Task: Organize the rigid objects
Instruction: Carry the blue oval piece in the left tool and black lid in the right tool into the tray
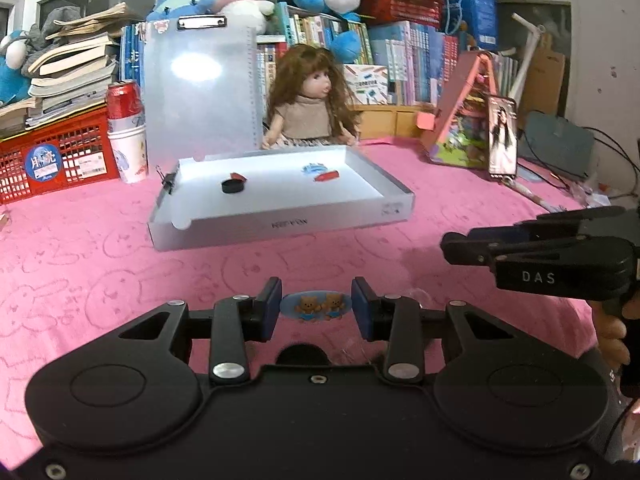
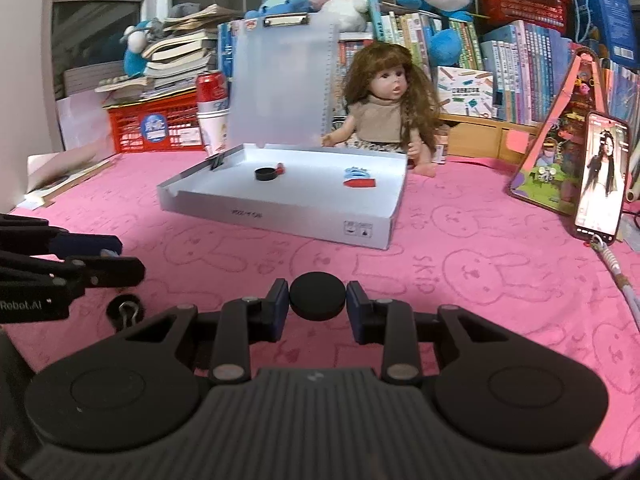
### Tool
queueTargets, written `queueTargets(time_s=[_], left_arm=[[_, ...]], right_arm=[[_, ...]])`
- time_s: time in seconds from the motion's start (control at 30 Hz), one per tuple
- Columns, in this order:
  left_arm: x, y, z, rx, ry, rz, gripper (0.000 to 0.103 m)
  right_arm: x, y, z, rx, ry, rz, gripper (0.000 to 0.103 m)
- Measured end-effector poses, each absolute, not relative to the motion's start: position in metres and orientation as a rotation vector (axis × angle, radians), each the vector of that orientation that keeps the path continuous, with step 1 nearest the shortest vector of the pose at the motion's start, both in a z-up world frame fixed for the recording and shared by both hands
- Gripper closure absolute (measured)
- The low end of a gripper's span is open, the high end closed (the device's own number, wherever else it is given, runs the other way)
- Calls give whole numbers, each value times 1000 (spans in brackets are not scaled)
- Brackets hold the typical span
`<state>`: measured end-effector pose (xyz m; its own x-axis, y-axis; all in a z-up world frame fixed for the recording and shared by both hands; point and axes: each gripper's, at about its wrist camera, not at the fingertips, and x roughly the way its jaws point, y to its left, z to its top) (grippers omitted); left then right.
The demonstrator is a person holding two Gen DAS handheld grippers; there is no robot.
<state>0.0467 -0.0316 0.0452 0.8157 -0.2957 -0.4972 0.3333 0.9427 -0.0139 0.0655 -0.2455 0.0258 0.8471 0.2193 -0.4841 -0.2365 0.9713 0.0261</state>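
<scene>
My left gripper (image 1: 317,307) is shut on an oval blue badge with two bears (image 1: 317,306), just above the pink cloth. My right gripper (image 2: 317,296) is shut on a black round disc (image 2: 317,295); it shows in the left wrist view (image 1: 464,248) at the right. A shallow white box (image 1: 280,222) lies open ahead, also in the right wrist view (image 2: 280,220). Inside it are a black round piece (image 1: 233,186), a small red piece (image 1: 238,177), a blue badge (image 1: 314,169) and a red piece (image 1: 326,176). A black ring with a metal clip (image 2: 125,312) lies on the cloth beside the left gripper's fingers (image 2: 100,270).
A doll (image 1: 310,108) sits behind the box. A clipboard (image 1: 200,88), a red can on paper cups (image 1: 125,128) and a red crate (image 1: 52,156) stand at the back left. A phone (image 1: 502,136) and a pink stand (image 1: 460,120) stand at the right. Books and plush toys fill the back.
</scene>
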Motion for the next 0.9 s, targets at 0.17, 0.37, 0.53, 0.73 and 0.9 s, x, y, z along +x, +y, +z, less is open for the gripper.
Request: queueTargets(time_s=[0.17,0.37,0.53,0.73,0.9], left_arm=[[64,-28,49,63,516,-320,67],[93,-23,60,39,510,-299,67],[127,-19,69,25,499,-269,67],[168,-15,75,-15,505,-250,67],[210,-19,71,-27,517,-250,67]], right_arm=[[78,-247,29,-22,508,206,67],[102,-249,37,3,509,165,67],[128,-249,46,25,496,146,67],[165,-250,52,76,494,116,67],[199,-249,49,102,485,76,67]])
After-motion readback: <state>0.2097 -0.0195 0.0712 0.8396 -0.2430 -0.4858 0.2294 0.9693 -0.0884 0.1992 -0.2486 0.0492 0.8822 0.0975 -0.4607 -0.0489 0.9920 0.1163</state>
